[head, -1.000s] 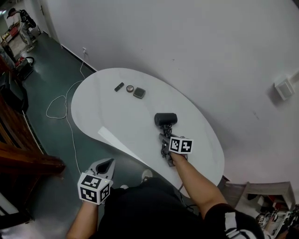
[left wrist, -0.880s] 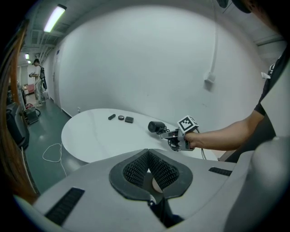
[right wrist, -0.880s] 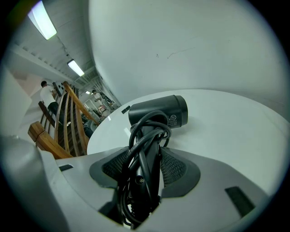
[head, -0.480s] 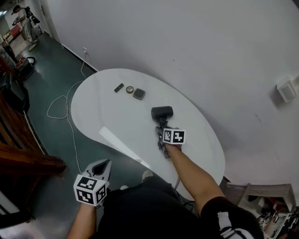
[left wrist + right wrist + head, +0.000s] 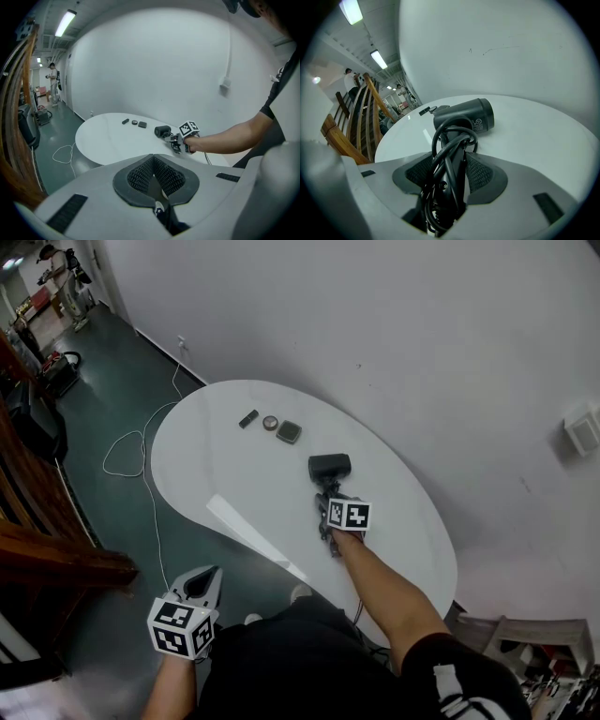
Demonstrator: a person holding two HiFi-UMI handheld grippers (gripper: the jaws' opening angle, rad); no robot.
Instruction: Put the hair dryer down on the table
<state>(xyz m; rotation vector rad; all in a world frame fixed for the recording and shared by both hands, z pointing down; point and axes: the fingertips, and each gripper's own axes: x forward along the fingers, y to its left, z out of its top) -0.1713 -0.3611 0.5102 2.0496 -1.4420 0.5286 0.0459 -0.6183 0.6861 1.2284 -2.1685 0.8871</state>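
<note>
- The right gripper (image 5: 327,496) had its jaws clamped on the handle of the hair dryer (image 5: 329,468), with the black cord (image 5: 440,140) looped around the handle and caught between the pads.
- The dryer's barrel pointed sideways at 12 o'clock from the gripper, low over the middle of the white tabletop (image 5: 234,474). Whether it touched the surface could not be told.
- To do this well, the barrel probably needed to rest on the tabletop before the jaws parted, as a release from any height would let the heavy end knock or roll.
- The cord was the likely snag. Opening the jaws wide and backing out towards 6 o'clock along the handle should keep the loops from dragging the dryer.
- The three small dark items (image 5: 270,423) lay well apart at about 10 o'clock from the dryer, so the landing spot looked free.
- The left gripper (image 5: 206,577) hung off the tabletop near 7 o'clock, its jaws together on nothing, and had no part to play.
</note>
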